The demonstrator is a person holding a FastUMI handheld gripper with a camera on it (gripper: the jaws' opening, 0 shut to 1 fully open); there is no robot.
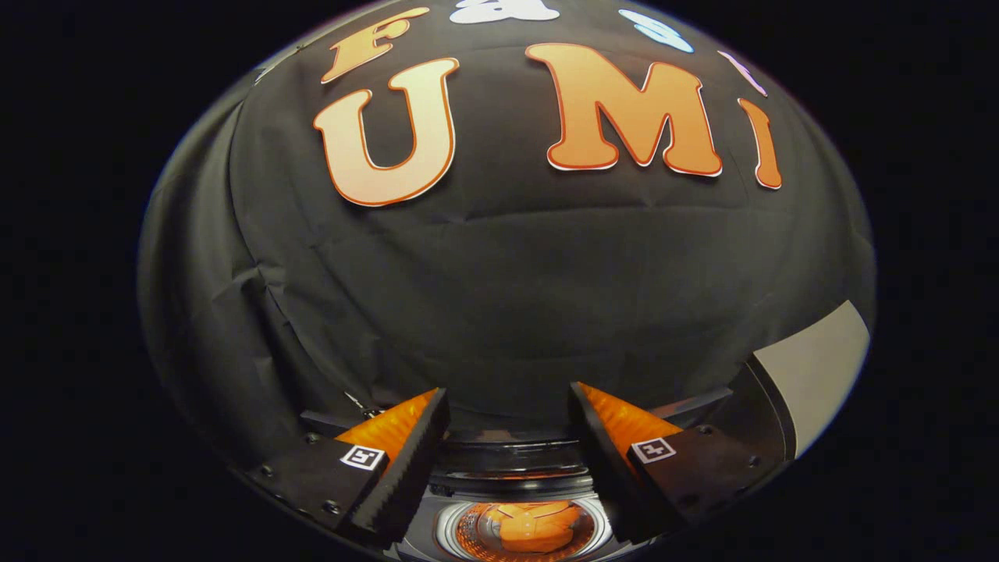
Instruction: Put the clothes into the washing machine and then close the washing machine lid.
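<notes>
My gripper (509, 394) is open, its two fingers spread wide with nothing between them. Below and between the fingers lies the round drum opening of the washing machine (460, 521), seen from above. An orange garment (537, 527) is bunched up inside the drum. The raised lid (507, 457) of the machine shows as a dark curved edge just beyond the drum, between the fingers. The gripper hangs above the machine and touches nothing.
The black cloth wall (499, 297) of the booth stands straight ahead, close behind the machine. A pale grey panel (819, 367) leans beyond the right finger.
</notes>
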